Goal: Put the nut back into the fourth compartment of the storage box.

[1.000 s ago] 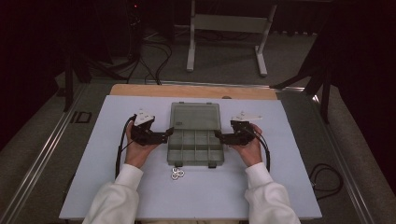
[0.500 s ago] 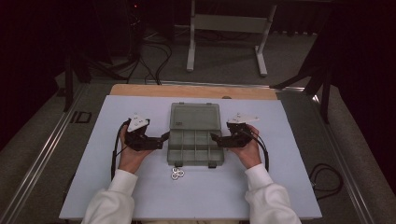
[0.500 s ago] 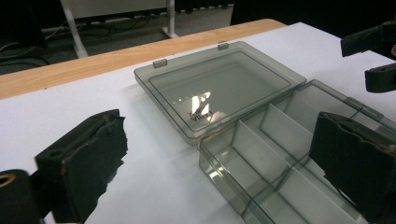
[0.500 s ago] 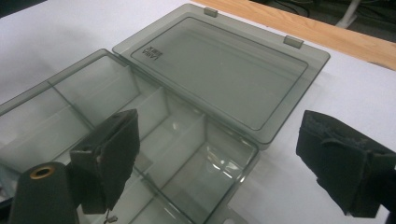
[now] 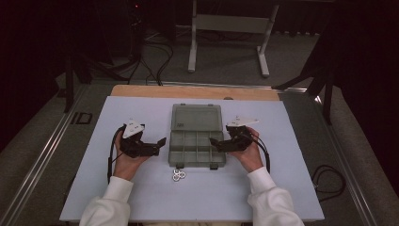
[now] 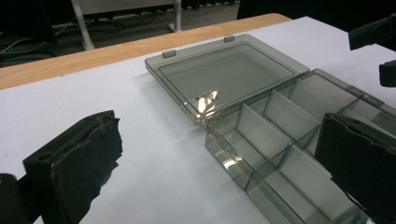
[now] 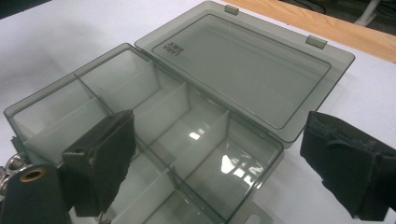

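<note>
Centre of the white matte table sheet (image 5: 141, 197): one smoke-grey translucent plastic organiser box (image 5: 195, 149), lid thrown flat open toward twelve o'clock, glossy and catching a glint of light, small raised lettering in one lid corner. Two little hinge tabs on the lid's far edge; thin straight dividers cutting the tray into rectangular compartments, all bare as far as can be seen, exact count hard to call. At nine o'clock of the box, the left gripper (image 5: 161, 142), black and blocky with a grey three-cornered plate on top, held in a hand in a white sleeve; two rough, frayed black pads (image 6: 88, 158) standing wide apart, just been opening, nothing between them but bare sheet and the box's near corner, tips close beside the tray wall without touching. At three o'clock, the right gripper (image 5: 214, 142), same build, same plate; its two worn pads (image 7: 105, 154) spread wide as well, straddling the tray's corner, not pressing on it. At six o'clock of the box, just off its front edge, a small cluster of silvery metal rings (image 5: 178, 175) lying on the sheet, count too small to tell. Strip of pale wooden board (image 5: 188, 92) along the far edge at twelve.
</note>
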### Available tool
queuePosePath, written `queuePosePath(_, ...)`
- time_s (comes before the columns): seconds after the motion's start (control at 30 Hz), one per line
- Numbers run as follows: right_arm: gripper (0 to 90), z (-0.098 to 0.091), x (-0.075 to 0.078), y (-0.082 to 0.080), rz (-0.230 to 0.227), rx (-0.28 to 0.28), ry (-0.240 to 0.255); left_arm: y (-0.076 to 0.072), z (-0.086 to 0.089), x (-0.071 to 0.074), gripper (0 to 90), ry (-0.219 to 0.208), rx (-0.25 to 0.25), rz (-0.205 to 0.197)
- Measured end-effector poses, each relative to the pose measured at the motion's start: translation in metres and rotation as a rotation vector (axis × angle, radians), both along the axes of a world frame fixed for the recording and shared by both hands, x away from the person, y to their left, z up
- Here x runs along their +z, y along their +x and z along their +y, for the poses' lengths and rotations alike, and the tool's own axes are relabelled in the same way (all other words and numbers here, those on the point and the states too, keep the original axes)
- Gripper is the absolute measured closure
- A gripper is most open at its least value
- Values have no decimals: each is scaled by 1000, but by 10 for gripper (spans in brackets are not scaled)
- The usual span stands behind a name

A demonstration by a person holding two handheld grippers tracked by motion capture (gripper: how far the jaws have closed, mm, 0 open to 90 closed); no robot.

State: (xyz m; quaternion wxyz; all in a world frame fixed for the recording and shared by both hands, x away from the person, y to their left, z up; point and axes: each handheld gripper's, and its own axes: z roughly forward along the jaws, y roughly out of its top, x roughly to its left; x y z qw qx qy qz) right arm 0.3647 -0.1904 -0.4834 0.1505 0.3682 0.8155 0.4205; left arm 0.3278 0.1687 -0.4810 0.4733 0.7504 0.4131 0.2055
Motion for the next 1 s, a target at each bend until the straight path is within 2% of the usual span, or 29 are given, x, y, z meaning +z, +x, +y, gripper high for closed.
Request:
queuePosePath(0.17, 104, 1, 2, -4, 3, 10, 16, -10, 5, 2, 9, 13, 2, -16)
queuePosePath(0.47, 105, 10, 5, -15, 13, 69, 34, -22, 18, -1, 9, 19, 13, -11)
queuePosePath(1.0, 126, 26, 5, -33, 29, 189, 21, -41, 35, -4, 9, 29, 36, -11)
